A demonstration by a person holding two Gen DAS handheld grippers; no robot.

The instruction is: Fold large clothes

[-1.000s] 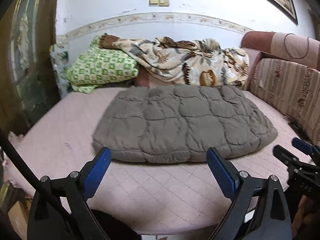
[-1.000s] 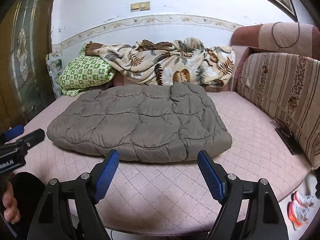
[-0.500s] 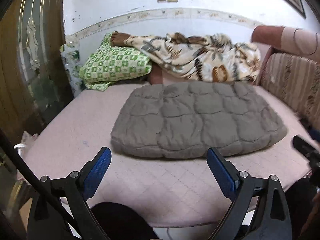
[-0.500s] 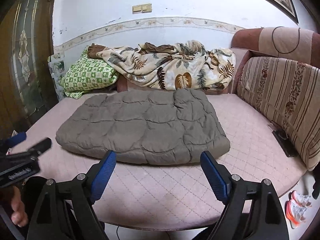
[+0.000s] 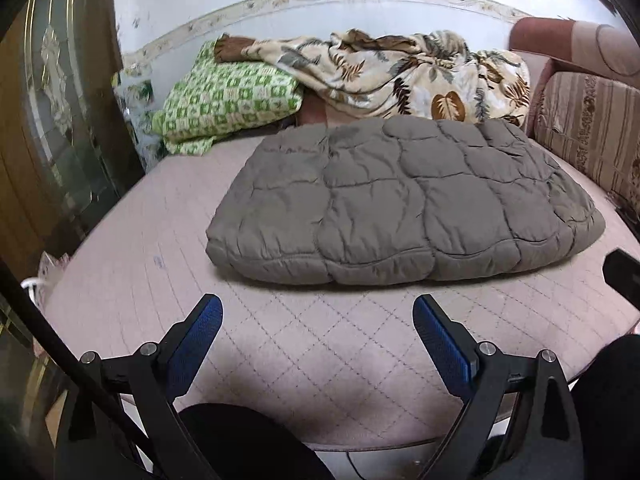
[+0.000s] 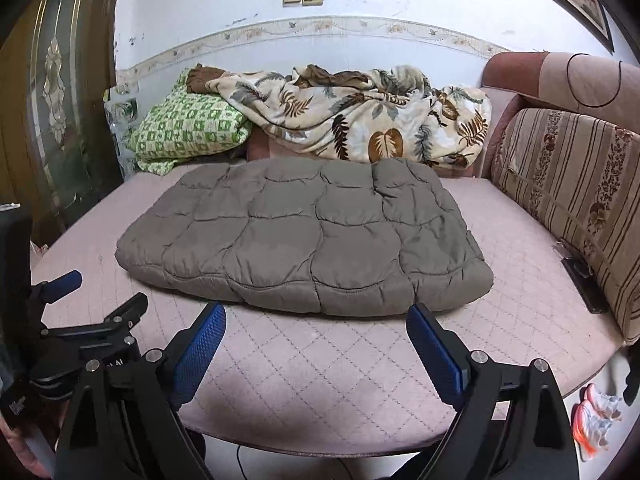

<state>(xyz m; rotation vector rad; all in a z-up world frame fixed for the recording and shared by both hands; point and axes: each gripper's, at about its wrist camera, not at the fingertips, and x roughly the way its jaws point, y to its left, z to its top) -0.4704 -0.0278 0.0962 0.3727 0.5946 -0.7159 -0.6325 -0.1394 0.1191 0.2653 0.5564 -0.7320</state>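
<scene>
Grey quilted jacket (image 5: 400, 204) lies folded flat in a puffy rectangle on the pink quilted sofa bed (image 5: 304, 344), roughly mid-surface, long side parallel to the front edge, far side almost at the back edge. Left gripper (image 5: 318, 326): jaws wide, nothing between them, over the front edge, clear of the jacket. Right gripper (image 6: 316, 330): jaws wide and have just been opening further, nothing between them; tips sit just short of the jacket's near edge, not touching. Leaf-print blanket (image 6: 360, 120) and green checked pillow (image 6: 188, 130) piled along the back edge. Striped cushion (image 6: 568, 176) along the right edge, a dark flat object (image 6: 582, 284) at its foot. Sneakers (image 6: 596, 416) on the floor off the front right corner.
</scene>
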